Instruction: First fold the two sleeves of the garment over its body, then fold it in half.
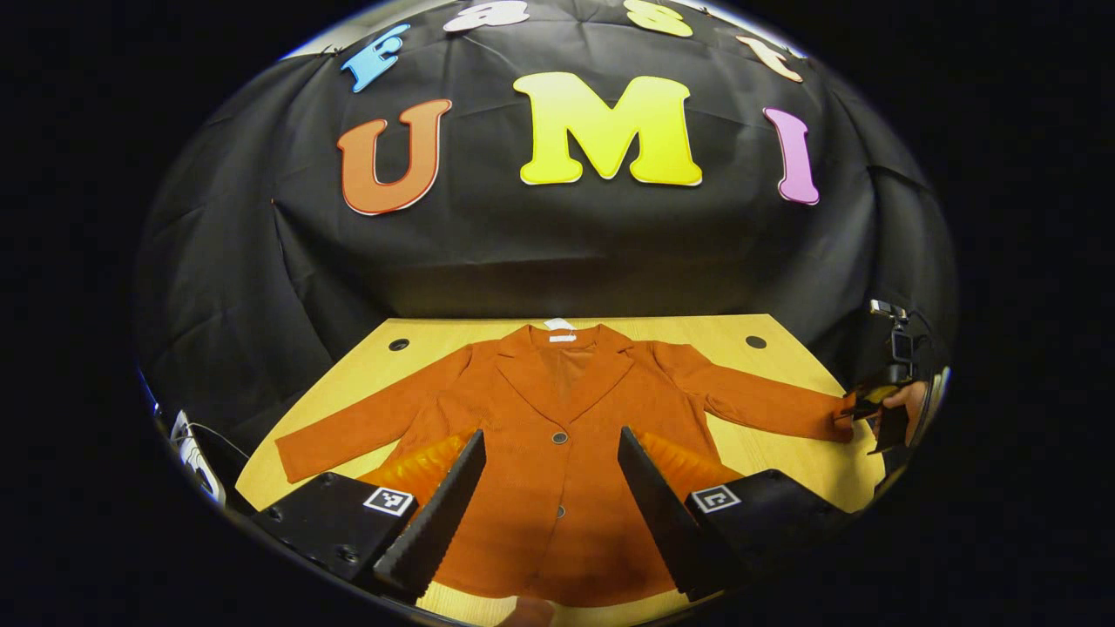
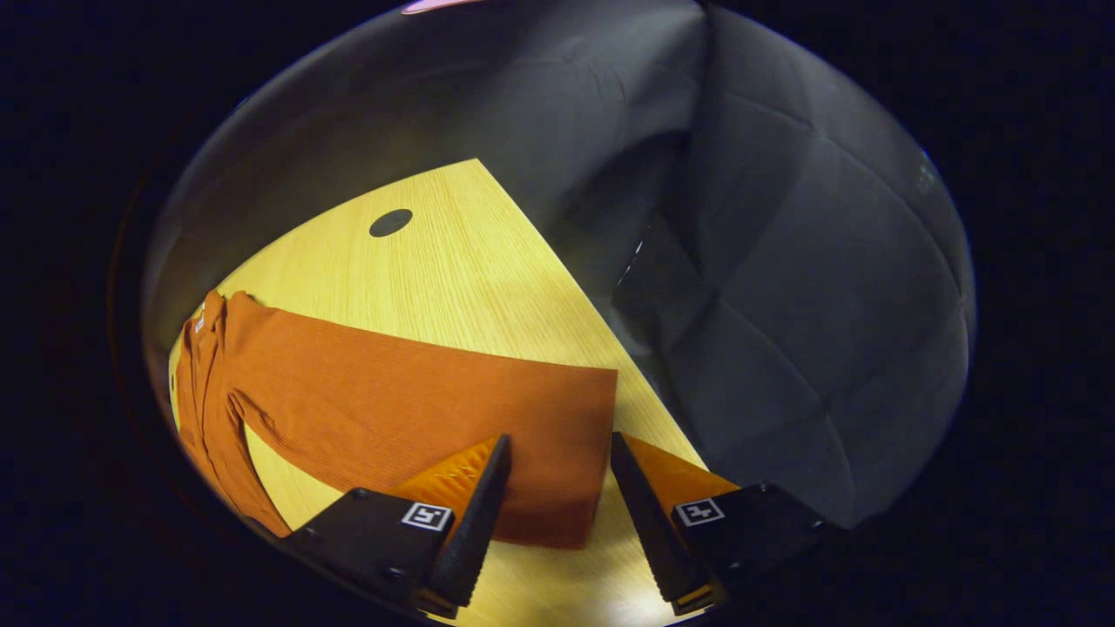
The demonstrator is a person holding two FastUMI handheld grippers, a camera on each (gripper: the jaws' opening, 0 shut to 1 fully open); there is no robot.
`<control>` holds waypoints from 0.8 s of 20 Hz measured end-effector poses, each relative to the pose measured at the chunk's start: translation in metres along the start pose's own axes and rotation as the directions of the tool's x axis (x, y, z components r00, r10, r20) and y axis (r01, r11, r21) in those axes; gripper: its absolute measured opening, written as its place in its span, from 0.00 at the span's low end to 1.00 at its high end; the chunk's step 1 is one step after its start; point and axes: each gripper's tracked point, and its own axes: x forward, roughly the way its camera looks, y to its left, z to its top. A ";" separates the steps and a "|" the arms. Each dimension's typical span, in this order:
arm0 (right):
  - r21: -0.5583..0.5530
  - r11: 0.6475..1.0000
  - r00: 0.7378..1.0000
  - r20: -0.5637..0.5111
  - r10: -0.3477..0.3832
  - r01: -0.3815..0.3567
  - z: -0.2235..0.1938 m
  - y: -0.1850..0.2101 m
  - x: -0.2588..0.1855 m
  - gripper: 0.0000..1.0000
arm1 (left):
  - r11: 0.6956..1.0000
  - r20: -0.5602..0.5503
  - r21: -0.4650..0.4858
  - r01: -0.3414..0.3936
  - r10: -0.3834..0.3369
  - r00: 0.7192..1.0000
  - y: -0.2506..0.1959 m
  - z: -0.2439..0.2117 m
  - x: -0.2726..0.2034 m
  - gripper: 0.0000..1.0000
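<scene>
An orange jacket (image 1: pixel 557 488) lies flat and face up on the wooden table (image 1: pixel 775 457), collar away from me, both sleeves spread out to the sides. My left gripper (image 1: pixel 551 433) hovers open above the jacket's lower front, near its top button (image 1: pixel 559 437). The left sleeve (image 1: pixel 366 427) lies untouched. At the far right, a hand holds my right gripper (image 1: pixel 864 411) at the right sleeve's cuff (image 1: pixel 827 422). In the right gripper view, that gripper (image 2: pixel 560 440) is open, its fingers standing either side of the cuff end (image 2: pixel 566 488) of the sleeve (image 2: pixel 392 392).
Two round dark holes (image 1: pixel 399 344) (image 1: pixel 756 341) mark the table's back corners; one hole (image 2: pixel 390 222) lies beyond the sleeve. The table's right edge (image 2: pixel 645 383) runs just past the cuff. Black cloth walls close in behind and beside the table.
</scene>
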 end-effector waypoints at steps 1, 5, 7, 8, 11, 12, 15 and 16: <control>0.004 1.000 0.999 -0.034 -0.004 0.004 0.001 0.001 0.001 0.77 | 1.000 -0.004 -0.003 0.003 -0.003 1.000 0.004 -0.001 0.003 0.94; 0.014 1.000 0.983 -0.182 0.004 -0.002 0.005 0.005 0.004 0.77 | 1.000 -0.031 -0.022 0.004 -0.005 1.000 0.017 -0.009 0.010 0.99; 0.013 1.000 0.973 -0.231 0.002 0.001 0.009 0.005 0.001 0.77 | 0.999 -0.046 -0.031 0.018 -0.019 0.999 0.018 -0.014 0.013 0.99; 0.025 1.000 0.968 -0.250 0.000 0.006 0.009 0.005 0.001 0.82 | 0.999 -0.052 -0.025 0.026 -0.027 0.998 0.017 -0.015 0.015 1.00; 0.054 0.998 0.960 -0.280 0.002 0.013 0.009 0.005 0.004 0.77 | 0.999 -0.055 -0.008 0.047 -0.047 0.997 0.017 -0.018 0.017 0.99; 0.049 0.999 0.960 -0.280 0.004 0.011 0.010 0.005 0.004 0.77 | 0.999 -0.055 -0.002 0.049 -0.050 0.997 0.016 -0.017 0.018 0.99; 0.044 0.999 0.959 -0.285 0.008 0.005 0.013 0.006 0.005 0.67 | 0.998 -0.067 -0.001 0.056 -0.056 0.996 0.017 -0.020 0.020 0.99; 0.042 0.999 0.957 -0.290 0.005 0.008 0.010 0.007 0.006 0.60 | 0.998 -0.068 0.000 0.057 -0.057 0.996 0.018 -0.021 0.020 0.99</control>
